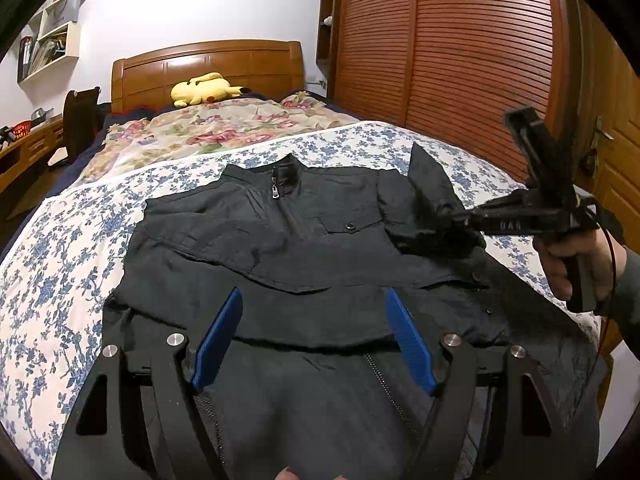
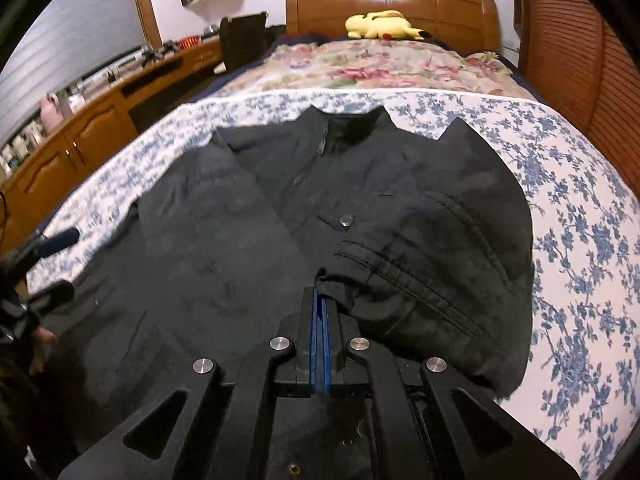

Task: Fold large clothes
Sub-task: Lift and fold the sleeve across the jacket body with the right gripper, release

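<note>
Blue-padded and spread wide with nothing between its fingers, the left gripper (image 1: 314, 340) hangs over the lower front of the black jacket (image 1: 280, 256), probably waiting to pin or take the hem while the other tool works. Beyond it the right gripper (image 2: 320, 300) is clamped tight on a bunched fold of the jacket's sleeve (image 2: 452, 216), lifting the thin, creased, matte fabric across the chest, seemingly to fold it inward. Farther off, the zipped garment lies flat on a blue-flowered sheet (image 1: 60, 264), with a yellow plush toy (image 1: 204, 89) by the wooden headboard (image 1: 208, 62).
</note>
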`<state>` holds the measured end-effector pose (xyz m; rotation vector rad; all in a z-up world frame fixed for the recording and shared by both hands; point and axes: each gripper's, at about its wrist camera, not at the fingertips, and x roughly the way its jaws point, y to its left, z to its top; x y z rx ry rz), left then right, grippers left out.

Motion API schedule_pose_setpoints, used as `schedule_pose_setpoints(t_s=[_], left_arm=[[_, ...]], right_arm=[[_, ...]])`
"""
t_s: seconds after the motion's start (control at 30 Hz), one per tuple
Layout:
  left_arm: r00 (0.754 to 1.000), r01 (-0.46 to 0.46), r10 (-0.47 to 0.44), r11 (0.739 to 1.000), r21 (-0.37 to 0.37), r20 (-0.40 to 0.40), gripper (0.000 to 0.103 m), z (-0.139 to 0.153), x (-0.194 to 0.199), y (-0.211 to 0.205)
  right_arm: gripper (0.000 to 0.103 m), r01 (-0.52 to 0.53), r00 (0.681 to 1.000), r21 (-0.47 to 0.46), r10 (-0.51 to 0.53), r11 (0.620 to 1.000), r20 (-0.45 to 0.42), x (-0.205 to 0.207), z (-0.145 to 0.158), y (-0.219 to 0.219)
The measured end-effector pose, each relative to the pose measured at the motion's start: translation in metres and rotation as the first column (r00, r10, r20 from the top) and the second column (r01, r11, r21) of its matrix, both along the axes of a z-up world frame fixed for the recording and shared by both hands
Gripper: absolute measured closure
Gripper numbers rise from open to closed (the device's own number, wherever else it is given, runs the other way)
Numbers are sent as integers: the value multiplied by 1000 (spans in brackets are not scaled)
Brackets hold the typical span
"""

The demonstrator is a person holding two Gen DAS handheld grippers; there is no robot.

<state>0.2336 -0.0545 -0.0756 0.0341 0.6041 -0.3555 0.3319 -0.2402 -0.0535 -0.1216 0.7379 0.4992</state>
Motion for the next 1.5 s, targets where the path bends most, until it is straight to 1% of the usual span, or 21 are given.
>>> schedule_pose_setpoints(t_s=[0.13,0.2,0.3,0.4,0.43,0.47,0.5,0.53,0.57,0.63,0.73,0.8,0.93,1.1,1.27,1.33,1.37,1.4,1.43,1.47,1.5], left_arm=[[1000,0,0,1000,1,2,28,1,-1,0],[1000,-1,1,1000,3,-1,28,0,0,0],[1000,-1,1,1000,5,1,28,0,0,0],[1000,0,0,1000,7,0,28,0,1,-1],[1000,-1,1,1000,8,0,28,0,2,-1],[1000,-2,2,1000,8,0,28,-1,1,-1],[1000,-2,2,1000,7,-1,28,0,2,0],[1000,0,0,1000,6,1,28,0,1,-1],[1000,-1,1,1000,5,3,28,0,1,-1],[1000,-1,1,1000,6,4,28,0,1,-1],[1000,-1,1,1000,6,4,28,-1,2,0],[1000,-1,1,1000,4,5,28,-1,1,0],[1000,0,0,1000,5,6,28,-2,1,0],[1000,-2,2,1000,5,5,28,-2,1,0],[1000,0,0,1000,7,4,28,-2,1,0],[1000,-1,0,1000,5,5,28,-1,1,0],[1000,-1,1,1000,4,4,28,-1,1,0],[1000,-1,1,1000,5,3,28,-1,1,0],[1000,-1,1,1000,6,2,28,-1,1,0],[1000,0,0,1000,7,4,28,-1,1,0],[1000,1,-1,1000,10,5,28,-1,0,0]], right_arm=[[101,3,999,-34,-1,999,46,-3,23,12],[101,7,995,-33,-3,999,103,-13,37,9],[101,9,990,5,-10,1000,140,-19,56,1],[99,26,981,6,-26,1000,192,-24,71,-6],[96,36,979,6,-37,999,200,-25,73,-8],[87,57,976,2,-57,998,208,-24,75,-12],[71,76,975,-1,-74,997,210,-23,73,-15],[62,96,974,-1,-94,995,204,-20,70,-18],[50,120,976,3,-119,993,184,-13,64,-23],[45,170,976,-6,-168,985,140,-3,51,-29],[44,237,970,-26,-236,971,52,21,24,-40],[44,287,958,-39,-288,957,-11,35,1,-50],[44,341,932,-30,-342,940,-117,57,-35,-65],[38,370,906,45,-350,928,-238,77,-61,-79],[37,361,910,26,-346,932,-229,82,-69,-70],[37,349,915,16,-337,937,-222,73,-70,-63],[42,342,918,5,-333,940,-214,70,-69,-59],[58,329,924,3,-321,944,-209,68,-68,-55],[68,308,931,6,-300,951,-209,64,-65,-50],[81,288,939,-5,-283,958,-196,59,-61,-44],[90,283,945,-28,-283,959,-163,55,-56,-39]])
